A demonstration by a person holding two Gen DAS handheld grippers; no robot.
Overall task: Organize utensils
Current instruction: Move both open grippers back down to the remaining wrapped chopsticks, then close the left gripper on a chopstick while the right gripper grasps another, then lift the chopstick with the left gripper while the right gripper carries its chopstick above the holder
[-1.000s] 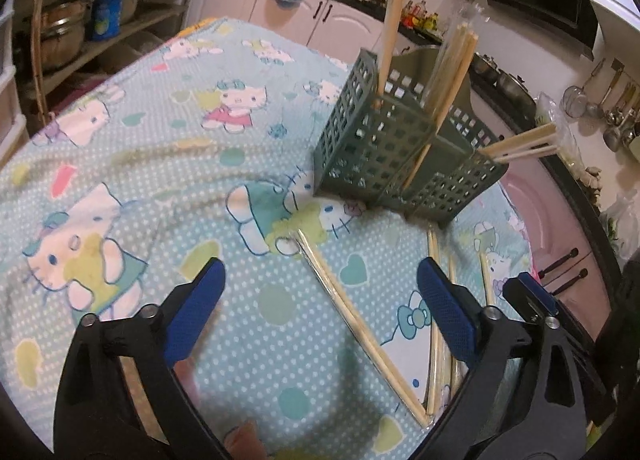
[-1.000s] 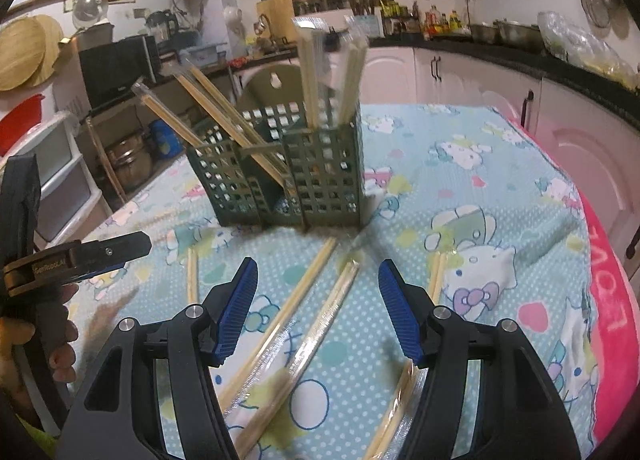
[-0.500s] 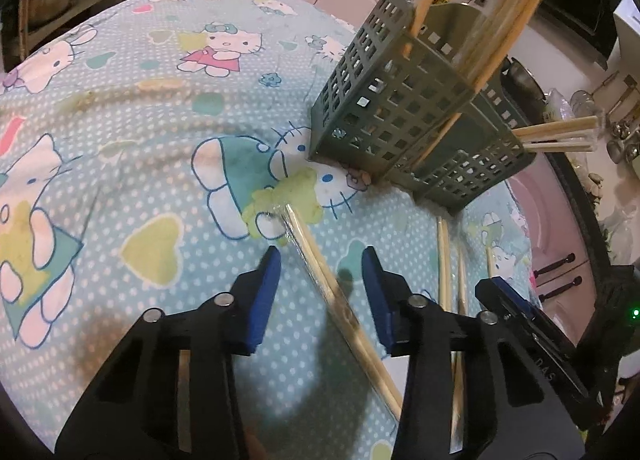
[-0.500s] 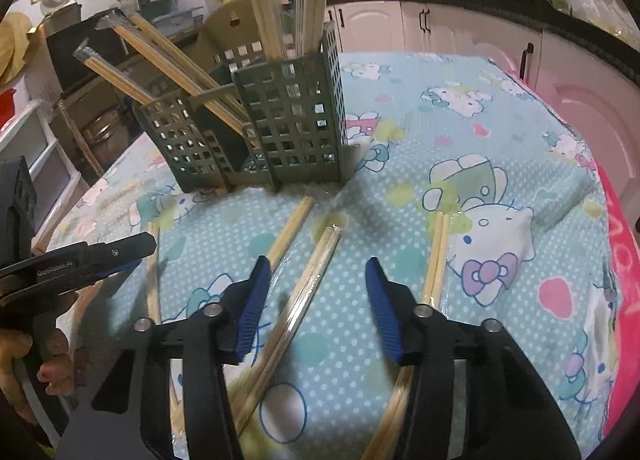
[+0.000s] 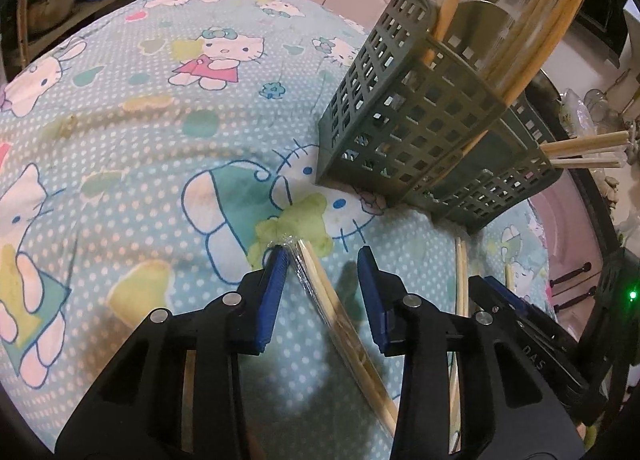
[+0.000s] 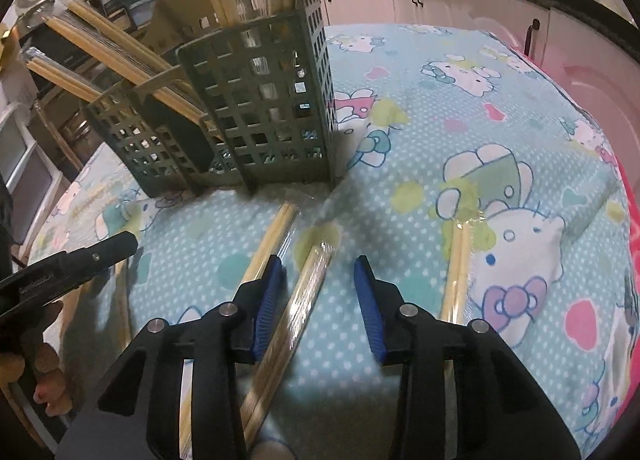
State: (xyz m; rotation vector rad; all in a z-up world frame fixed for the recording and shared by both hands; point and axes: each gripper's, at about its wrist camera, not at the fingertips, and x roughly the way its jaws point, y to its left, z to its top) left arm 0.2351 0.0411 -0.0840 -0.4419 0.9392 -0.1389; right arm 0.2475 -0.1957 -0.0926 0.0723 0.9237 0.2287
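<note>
Green slotted caddy (image 6: 264, 100) beyond wrapped chopsticks (image 6: 296, 308)

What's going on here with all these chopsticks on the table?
A person is tidying wrapped chopsticks into a green holder that stands on a cartoon-print tablecloth, using a hand-held claw in each hand. Several pairs already stand in the holder. The left claw has just been closing around one wrapped pair lying on the cloth, and the right claw has been closing around another pair. Neither pair looks pinched yet, and both still lie on the cloth.
</note>
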